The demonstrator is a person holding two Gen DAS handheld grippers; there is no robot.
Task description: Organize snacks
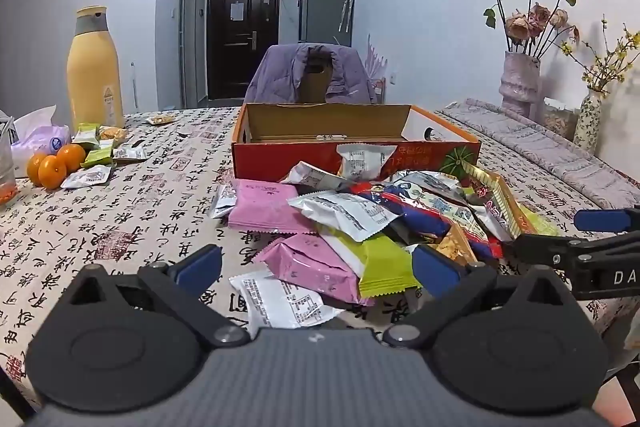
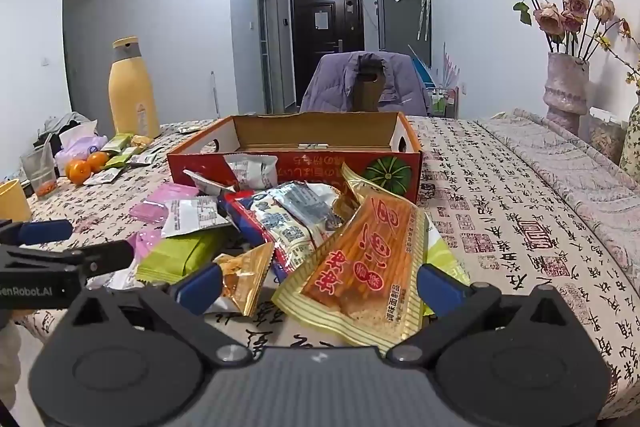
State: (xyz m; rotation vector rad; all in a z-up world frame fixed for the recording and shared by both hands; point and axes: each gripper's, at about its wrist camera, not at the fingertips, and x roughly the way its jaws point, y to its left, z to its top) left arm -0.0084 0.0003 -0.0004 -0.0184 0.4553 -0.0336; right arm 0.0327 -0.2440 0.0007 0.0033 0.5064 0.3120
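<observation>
A heap of snack packets point(image 1: 360, 219) lies on the table in front of an open red cardboard box point(image 1: 356, 151), whose inside looks bare. My left gripper point(image 1: 318, 265) is open just above the near edge of the heap, over a pink packet point(image 1: 316, 261) and a white one point(image 1: 280, 301). My right gripper point(image 2: 320, 285) is open too, its fingers on either side of a large gold and orange packet point(image 2: 360, 263) without pressing it. The same box point(image 2: 296, 155) stands behind. Each gripper shows at the edge of the other's view: the right gripper point(image 1: 600, 231), the left gripper point(image 2: 52, 243).
A tall yellow bottle point(image 1: 94, 71), tangerines point(image 1: 54, 163) and several small green and white packets point(image 1: 100, 155) sit at the left. A vase of dried roses point(image 1: 520, 83) stands at the right by a folded quilt point(image 1: 560, 155). A chair with a purple jacket point(image 1: 312, 75) is behind the box.
</observation>
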